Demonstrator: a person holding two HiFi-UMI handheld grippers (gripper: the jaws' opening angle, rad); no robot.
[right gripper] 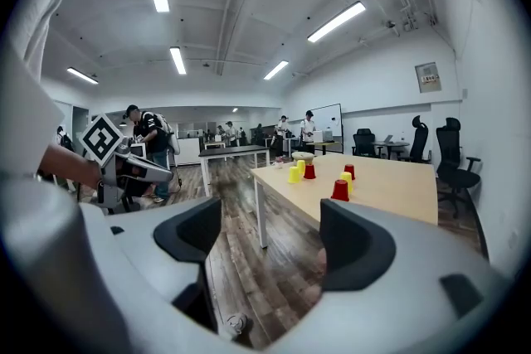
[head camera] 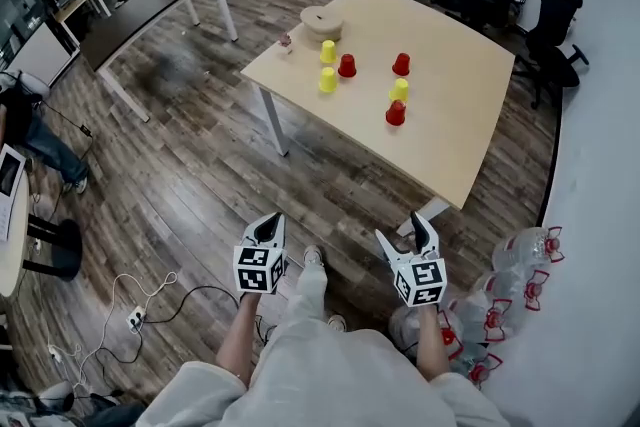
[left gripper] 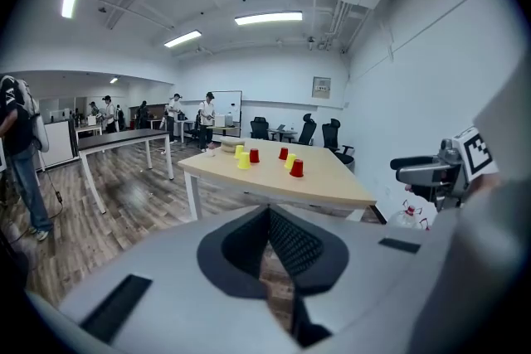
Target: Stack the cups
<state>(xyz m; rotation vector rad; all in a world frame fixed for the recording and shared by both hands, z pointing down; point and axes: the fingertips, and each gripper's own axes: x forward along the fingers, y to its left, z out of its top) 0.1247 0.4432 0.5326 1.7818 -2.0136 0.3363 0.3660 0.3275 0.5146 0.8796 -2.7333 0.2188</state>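
Head view: we hold the left tongs (head camera: 270,219) pressed together, the right tongs (head camera: 422,221) wide, both empty; red and yellow cups (head camera: 347,66) stand on the far counter (head camera: 470,140)

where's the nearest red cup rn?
Head view: the red cup stands on the table, in the right-hand cluster, just in front of a yellow cup.

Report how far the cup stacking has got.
Done: nothing. Three yellow cups and three red cups stand upside down and unstacked on the table. In hand: nothing. The left gripper is shut and empty, the right gripper is open and empty, and both are short of the table. Left: all of the stacking.
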